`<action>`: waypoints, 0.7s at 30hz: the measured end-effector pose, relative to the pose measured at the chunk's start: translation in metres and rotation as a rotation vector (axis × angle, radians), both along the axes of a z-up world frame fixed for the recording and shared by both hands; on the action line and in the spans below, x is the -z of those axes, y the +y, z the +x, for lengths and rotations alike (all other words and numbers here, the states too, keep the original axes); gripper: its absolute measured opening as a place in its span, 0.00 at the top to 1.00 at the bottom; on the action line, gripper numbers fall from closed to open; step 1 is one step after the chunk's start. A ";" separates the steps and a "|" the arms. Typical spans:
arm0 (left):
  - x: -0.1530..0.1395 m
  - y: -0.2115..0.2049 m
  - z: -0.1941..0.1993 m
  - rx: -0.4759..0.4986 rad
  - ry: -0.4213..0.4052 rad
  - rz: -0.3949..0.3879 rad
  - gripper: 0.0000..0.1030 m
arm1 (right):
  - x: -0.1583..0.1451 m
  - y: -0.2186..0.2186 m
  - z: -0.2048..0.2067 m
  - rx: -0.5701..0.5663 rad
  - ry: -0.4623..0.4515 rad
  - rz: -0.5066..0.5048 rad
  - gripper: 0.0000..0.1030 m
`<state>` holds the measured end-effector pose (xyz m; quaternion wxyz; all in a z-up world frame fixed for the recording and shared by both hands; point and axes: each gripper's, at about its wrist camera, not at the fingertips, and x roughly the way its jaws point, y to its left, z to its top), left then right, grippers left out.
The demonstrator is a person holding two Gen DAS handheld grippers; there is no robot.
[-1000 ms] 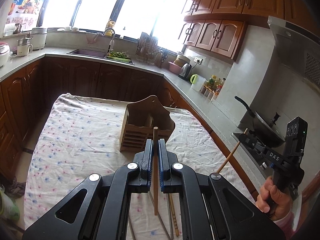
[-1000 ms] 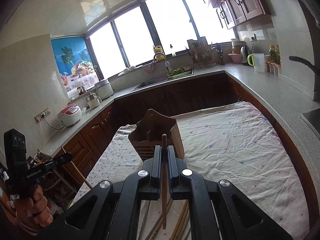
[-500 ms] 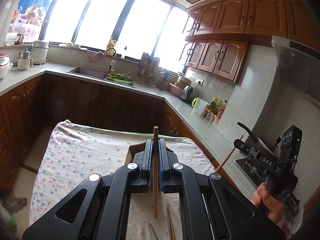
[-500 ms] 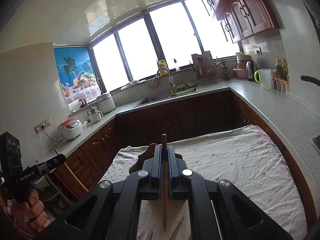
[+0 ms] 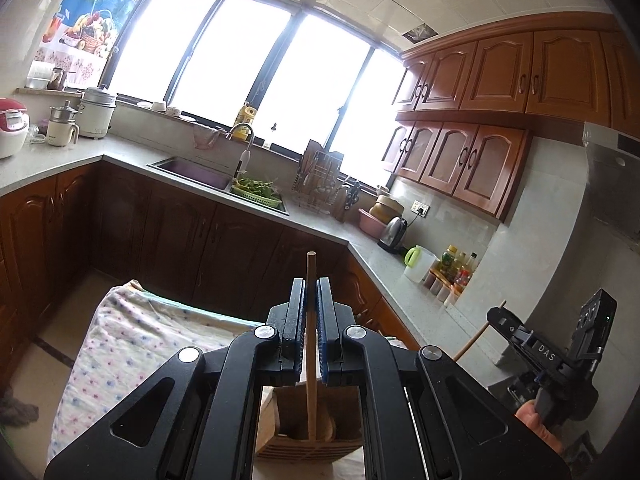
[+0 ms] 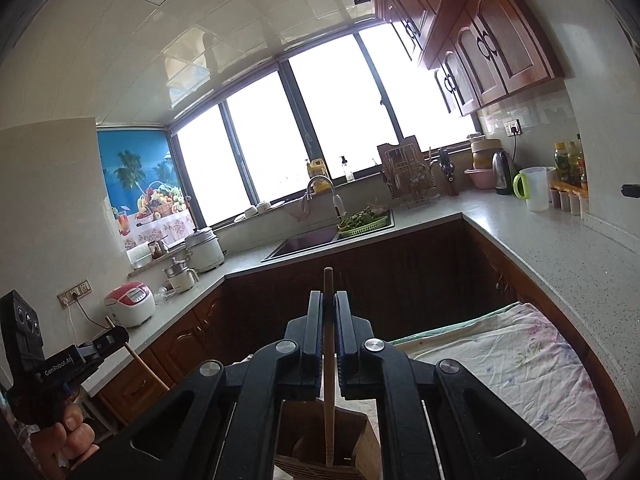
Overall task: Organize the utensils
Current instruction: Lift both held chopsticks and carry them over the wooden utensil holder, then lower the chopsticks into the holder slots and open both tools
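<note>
OK, you've lifted both claws, left claw (image 5: 311,330) and right claw (image 6: 329,334), each clamped on a chopstick (image 5: 311,320), tips now over the wooden holder (image 5: 308,436) below — lower in.

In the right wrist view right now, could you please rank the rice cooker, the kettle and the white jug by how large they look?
1. rice cooker, clearly largest
2. white jug
3. kettle
The jug and the kettle look close in size.

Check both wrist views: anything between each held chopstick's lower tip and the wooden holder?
No. Left chopstick and right chopstick each hang directly over the holder, gap bare.
</note>
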<state>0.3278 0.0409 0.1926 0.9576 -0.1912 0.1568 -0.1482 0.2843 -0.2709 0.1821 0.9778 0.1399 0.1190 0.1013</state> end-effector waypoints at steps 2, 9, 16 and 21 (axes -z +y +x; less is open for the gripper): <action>0.009 -0.001 0.012 -0.022 0.009 -0.002 0.96 | 0.003 -0.001 0.005 0.000 0.003 0.006 0.95; 0.049 -0.022 0.034 -0.031 0.031 0.008 0.96 | 0.044 0.004 0.035 0.004 0.042 0.014 0.95; 0.088 -0.036 0.045 -0.041 0.057 0.018 0.96 | 0.087 0.001 0.043 0.025 0.045 0.072 0.95; 0.105 -0.033 0.052 -0.056 0.084 0.017 0.96 | 0.106 -0.006 0.047 0.040 0.077 0.112 0.95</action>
